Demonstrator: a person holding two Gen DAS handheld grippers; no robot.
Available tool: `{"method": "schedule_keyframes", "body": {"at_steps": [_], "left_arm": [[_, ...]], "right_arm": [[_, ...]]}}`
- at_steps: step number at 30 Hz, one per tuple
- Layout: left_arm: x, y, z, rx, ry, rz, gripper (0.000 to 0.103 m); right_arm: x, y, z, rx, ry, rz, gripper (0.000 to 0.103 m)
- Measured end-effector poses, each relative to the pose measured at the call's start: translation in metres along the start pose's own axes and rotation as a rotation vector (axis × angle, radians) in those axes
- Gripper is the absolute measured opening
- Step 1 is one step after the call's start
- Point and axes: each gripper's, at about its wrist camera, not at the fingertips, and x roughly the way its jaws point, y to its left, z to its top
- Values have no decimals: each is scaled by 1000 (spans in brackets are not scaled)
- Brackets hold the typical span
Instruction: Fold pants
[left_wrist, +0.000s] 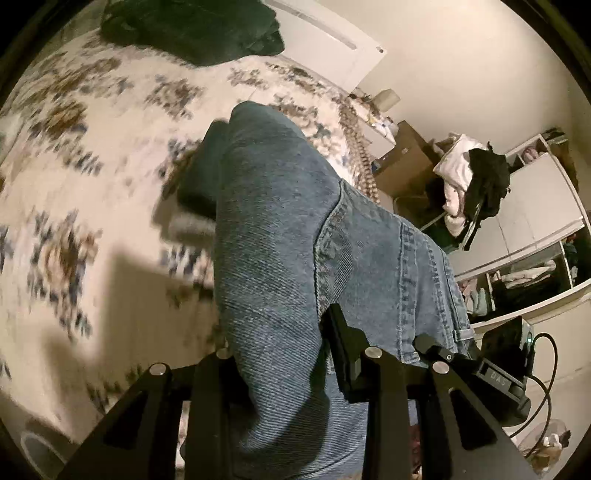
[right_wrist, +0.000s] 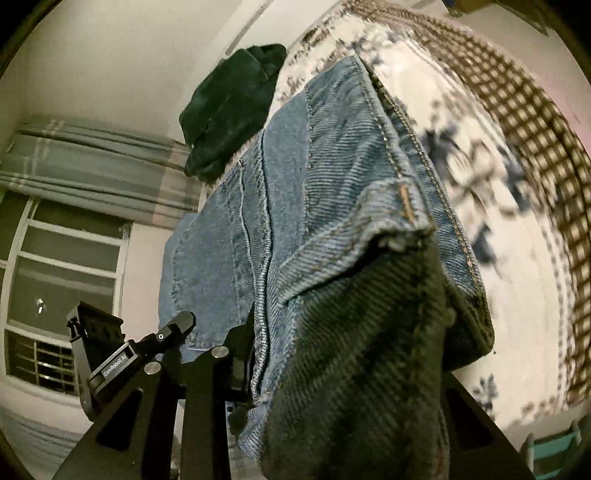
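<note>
Blue denim pants (left_wrist: 295, 240) hang in the air above a floral bedspread (left_wrist: 74, 147), held by both grippers. My left gripper (left_wrist: 284, 354) is shut on the denim near the waistband, and cloth drapes over its fingers. My right gripper (right_wrist: 295, 354) is shut on the pants (right_wrist: 332, 221) too, with folded denim bunched over its right finger. The right gripper shows in the left wrist view (left_wrist: 498, 369) at the lower right. The left gripper shows in the right wrist view (right_wrist: 110, 354) at the lower left.
A dark green garment (left_wrist: 195, 26) lies at the far end of the bed, also in the right wrist view (right_wrist: 229, 110). A checked bed edge (right_wrist: 535, 129) runs on the right. Shelves with clothes (left_wrist: 517, 221), cardboard boxes (left_wrist: 406, 158) and a window (right_wrist: 55, 277) surround the bed.
</note>
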Motion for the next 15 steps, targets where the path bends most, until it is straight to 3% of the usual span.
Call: {"method": "schedule_keyframes", "body": {"at_steps": [8,15], "left_arm": [[62,26,111,39,14,-25,28],[131,61,169,27,41,-9,28]], "right_arm": [[73,21,98,34,-68,-9,34],[153,-2,167,61,-52,-22,34]]}}
